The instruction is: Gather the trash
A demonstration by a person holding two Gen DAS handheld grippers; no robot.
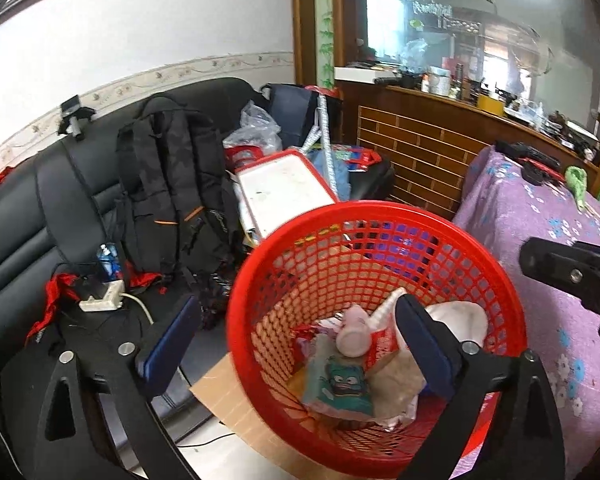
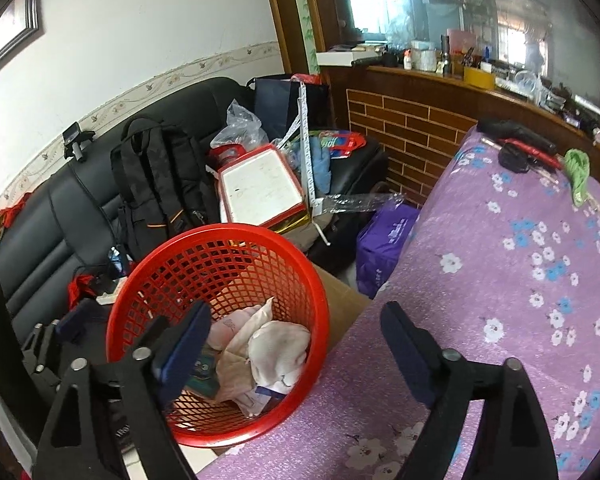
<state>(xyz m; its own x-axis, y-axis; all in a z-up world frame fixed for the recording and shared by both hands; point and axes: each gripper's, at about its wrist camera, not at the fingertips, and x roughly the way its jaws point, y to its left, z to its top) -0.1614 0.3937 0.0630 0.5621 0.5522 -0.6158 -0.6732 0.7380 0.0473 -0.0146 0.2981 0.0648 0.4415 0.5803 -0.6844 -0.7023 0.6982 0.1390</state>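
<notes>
Red mesh basket, lower centre of the left wrist view, holds the collected trash: a pale bottle, a teal cartoon packet, crumpled white paper.

Left gripper hangs over the basket's near rim, jaws wide, nothing between them; one finger is outside the rim, the other over the trash.

Right gripper, lower centre of its own view, also wide and empty, straddles the basket edge and the purple flowered cloth.

Risks, as judged:
- A finger catching the mesh or rim on the way out could tip the light basket and spill the load.
- The basket sits partly on cardboard, so the footing may slide.

Mid-frame: the cloth looks clear close by. Upper right in the right wrist view, green scrap and dark items lie on it; whether these are trash I cannot tell, so grabbing the wrong thing is possible.

Far: black sofa with backpack, cluttered, upper left.
</notes>
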